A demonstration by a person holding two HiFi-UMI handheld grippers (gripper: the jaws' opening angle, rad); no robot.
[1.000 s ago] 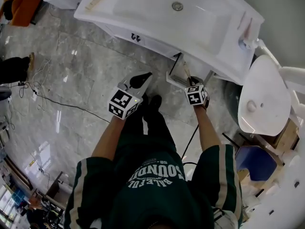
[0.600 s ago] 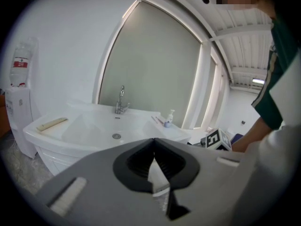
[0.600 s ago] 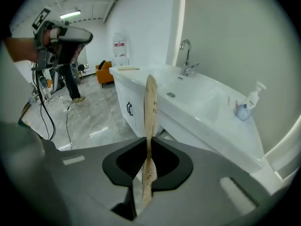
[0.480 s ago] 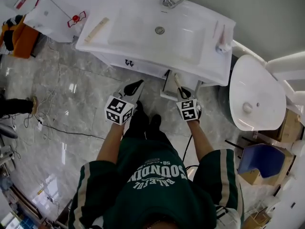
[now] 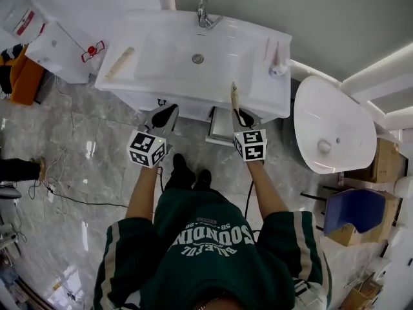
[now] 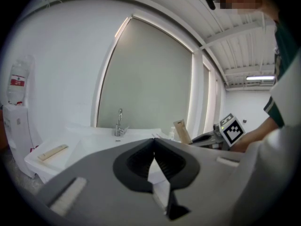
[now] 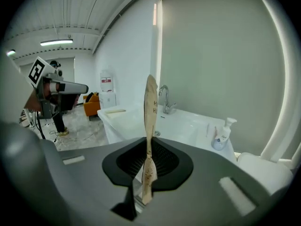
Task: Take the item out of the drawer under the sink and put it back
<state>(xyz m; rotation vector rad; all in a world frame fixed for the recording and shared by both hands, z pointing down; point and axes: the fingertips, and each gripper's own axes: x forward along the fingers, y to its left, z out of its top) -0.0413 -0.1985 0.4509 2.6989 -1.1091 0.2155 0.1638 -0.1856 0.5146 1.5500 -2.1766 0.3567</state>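
**Packet Held Clear of Open Drawer, Above Sink Edge**

Head view: A person stands facing a white sink [image 5: 161, 57] set in a vanity unit. Beneath the basin, a drawer [image 5: 219, 133] stands pulled out. The right gripper [image 5: 239, 113] is raised in front of the unit, above the drawer. It carries a flat tan packet [image 5: 234, 95], which rises upright from its tip and overlaps the sink's front edge in this view. The packet is outside the drawer and rests on nothing. The left gripper [image 5: 166, 112] is held level with the right one, well apart to its left, its tip near the vanity front. A faucet [image 5: 203, 13] stands at the back of the basin and a soap bottle [image 5: 279, 66] at its right corner. A toilet [image 5: 332, 124] sits to the right of the unit.

Left gripper view: The jaws are drawn together with their tips meeting and nothing between them. The right gripper and its packet show at the right.

Right gripper view: The jaws are clenched on the lower part of the packet. It is seen edge-on, standing straight up from the pads, its upper part rising free above them.
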